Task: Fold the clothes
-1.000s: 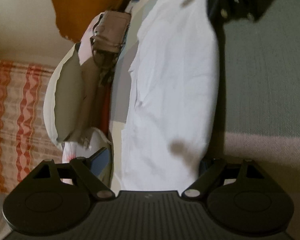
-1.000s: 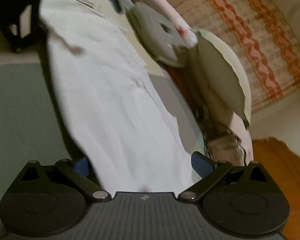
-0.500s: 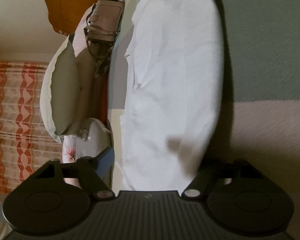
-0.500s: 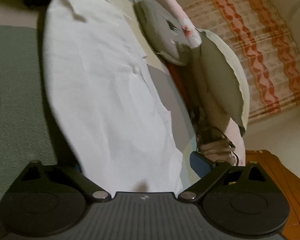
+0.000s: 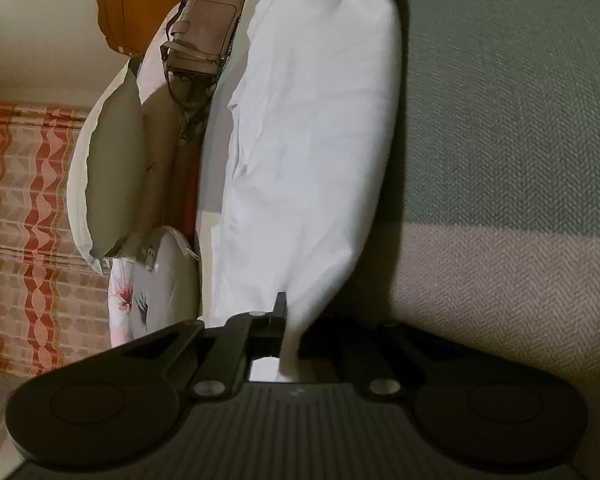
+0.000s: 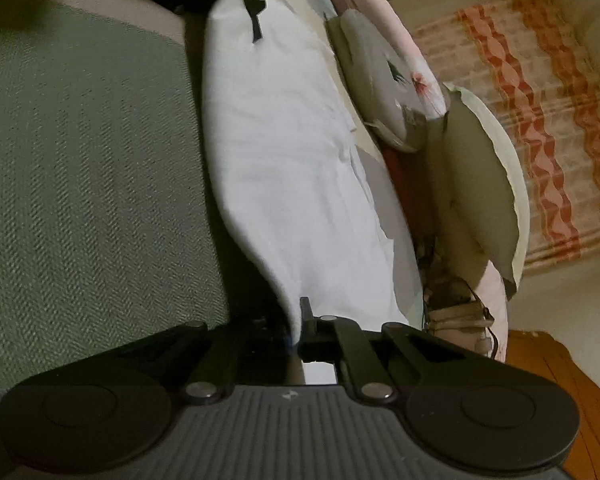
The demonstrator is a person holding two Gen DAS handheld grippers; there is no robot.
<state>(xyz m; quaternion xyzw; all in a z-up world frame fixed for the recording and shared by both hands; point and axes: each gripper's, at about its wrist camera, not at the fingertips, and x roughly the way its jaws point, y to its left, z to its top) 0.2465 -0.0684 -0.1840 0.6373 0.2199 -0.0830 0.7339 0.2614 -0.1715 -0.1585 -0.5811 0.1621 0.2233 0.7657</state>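
item: white garment [image 5: 312,152], long strip lying along the blanket [image 5: 512,128] near its pillow-side edge. left gripper [image 5: 288,320]: jaws just closed, clenched on the near end. right gripper [image 6: 298,320]: jaws just closed, clenched on the opposite end. handling note: likely fold step; lift both ends level, keep cloth taut, clear of pillow [image 5: 108,168] and bag [image 5: 204,36].

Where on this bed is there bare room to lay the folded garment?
The green blanket beside the white garment lies bare, as does its beige band nearer the left gripper. The garment's other side is crowded: pillows, a pink handbag and a floral pillow are packed alongside it.
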